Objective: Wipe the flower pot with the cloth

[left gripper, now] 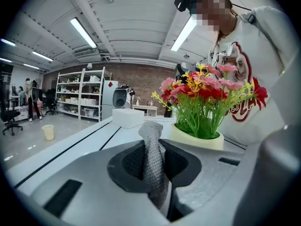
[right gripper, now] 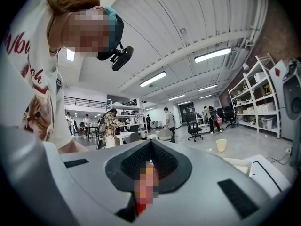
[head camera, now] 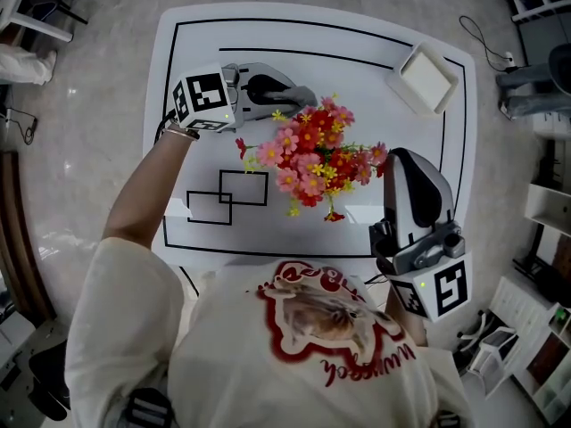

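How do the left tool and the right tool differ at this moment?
The left tool is shut on the grey cloth; the right tool is shut with no cloth. The left tool faces the flower pot, close ahead in its view; the right tool's view shows only the room. Shared: both flank the flowers above the white table.

Open-plan lab hall: strip lights on bare ceiling, brick far wall, metal shelving racks with bins, office chairs, people at desks, white line-marked bench.
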`<action>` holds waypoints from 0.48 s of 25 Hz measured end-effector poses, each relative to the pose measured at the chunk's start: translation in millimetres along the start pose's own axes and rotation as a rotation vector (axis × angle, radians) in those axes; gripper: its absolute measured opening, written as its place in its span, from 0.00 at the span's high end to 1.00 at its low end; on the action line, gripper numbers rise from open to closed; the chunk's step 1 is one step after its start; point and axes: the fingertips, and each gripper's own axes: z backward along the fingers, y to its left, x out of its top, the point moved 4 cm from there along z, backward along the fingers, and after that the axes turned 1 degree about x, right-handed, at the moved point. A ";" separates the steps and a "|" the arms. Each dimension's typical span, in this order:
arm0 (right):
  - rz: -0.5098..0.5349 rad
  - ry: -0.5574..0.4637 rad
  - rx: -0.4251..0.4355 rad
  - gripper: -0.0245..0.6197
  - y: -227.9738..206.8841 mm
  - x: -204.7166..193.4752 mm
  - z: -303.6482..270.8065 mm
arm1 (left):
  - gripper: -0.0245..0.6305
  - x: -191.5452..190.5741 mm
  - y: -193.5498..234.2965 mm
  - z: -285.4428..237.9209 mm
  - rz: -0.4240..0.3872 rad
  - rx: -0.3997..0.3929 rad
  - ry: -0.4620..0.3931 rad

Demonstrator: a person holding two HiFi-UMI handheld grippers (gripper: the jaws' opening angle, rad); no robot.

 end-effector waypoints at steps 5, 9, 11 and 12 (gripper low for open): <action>-0.026 -0.001 0.009 0.96 4.6 3.2 -4.5 | 0.88 -0.3 -5.5 -4.7 -0.023 -0.016 0.024; -0.024 -0.001 0.012 0.96 6.7 3.2 -6.1 | 0.87 -2.3 -13.5 -8.3 -0.017 -0.040 0.047; -0.022 -0.003 0.016 0.96 8.5 4.0 -7.5 | 0.87 -4.2 -17.1 -10.7 -0.031 -0.038 0.071; -0.020 -0.004 0.018 0.96 9.3 4.5 -7.9 | 0.87 -5.0 -17.6 -11.2 -0.033 -0.033 0.076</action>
